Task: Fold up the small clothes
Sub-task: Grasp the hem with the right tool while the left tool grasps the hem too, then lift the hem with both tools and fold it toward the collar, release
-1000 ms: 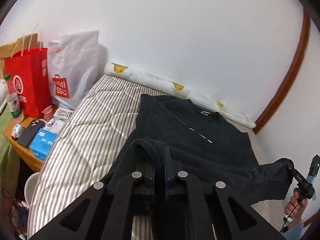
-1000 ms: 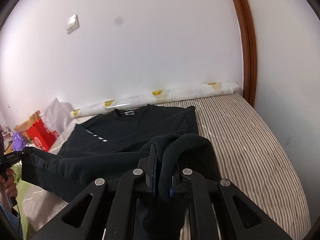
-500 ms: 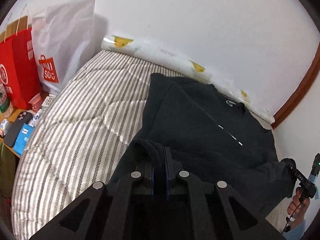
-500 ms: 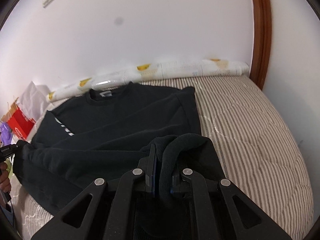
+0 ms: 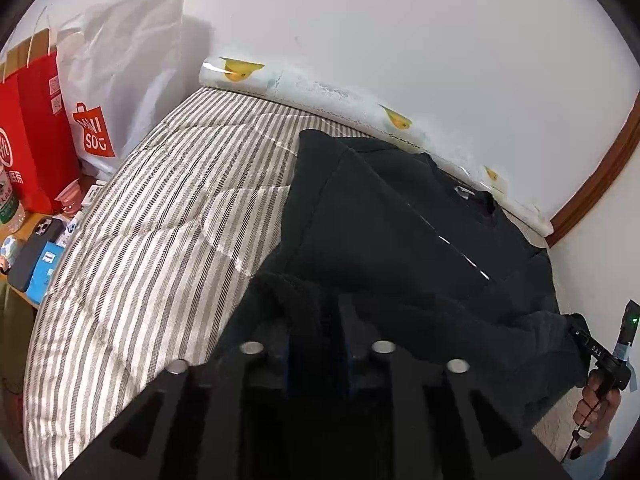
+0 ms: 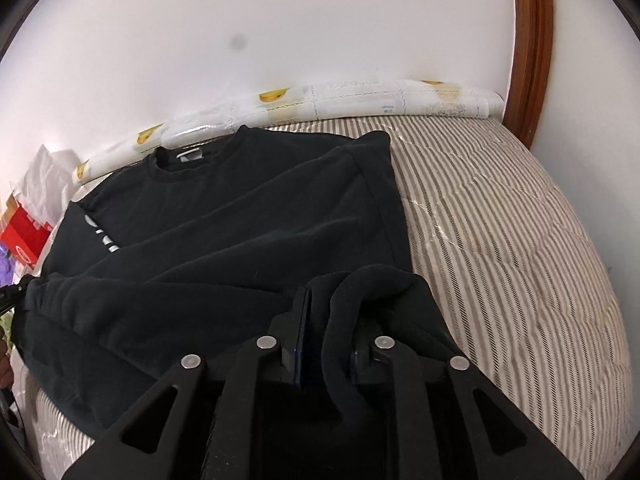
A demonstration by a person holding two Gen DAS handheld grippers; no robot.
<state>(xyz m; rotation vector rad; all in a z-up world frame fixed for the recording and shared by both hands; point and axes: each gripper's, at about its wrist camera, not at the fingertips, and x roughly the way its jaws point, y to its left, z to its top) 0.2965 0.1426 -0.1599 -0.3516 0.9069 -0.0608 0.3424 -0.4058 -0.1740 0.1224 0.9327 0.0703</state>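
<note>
A black sweatshirt (image 5: 384,224) lies on the striped bed (image 5: 160,240), collar toward the wall, white lettering on one sleeve. It also shows in the right wrist view (image 6: 248,220). My left gripper (image 5: 316,320) is shut on the left end of the hem, which drapes over the fingers. My right gripper (image 6: 328,320) is shut on the right end of the hem, with cloth bunched between the fingers. The hem hangs lifted between both grippers above the near part of the garment. The right gripper also shows at the right edge of the left wrist view (image 5: 580,332).
A rolled sheet with yellow prints (image 5: 320,84) lies along the white wall. A red bag (image 5: 32,132) and a white bag (image 5: 116,92) stand left of the bed, above a wooden side table (image 5: 28,292) with a phone and small items. A brown door frame (image 6: 528,40) is at right.
Both grippers have carried the lifted hem forward toward the collar and tilted down; more of the sweatshirt's body now lies close below them. Both remain shut on the hem.
</note>
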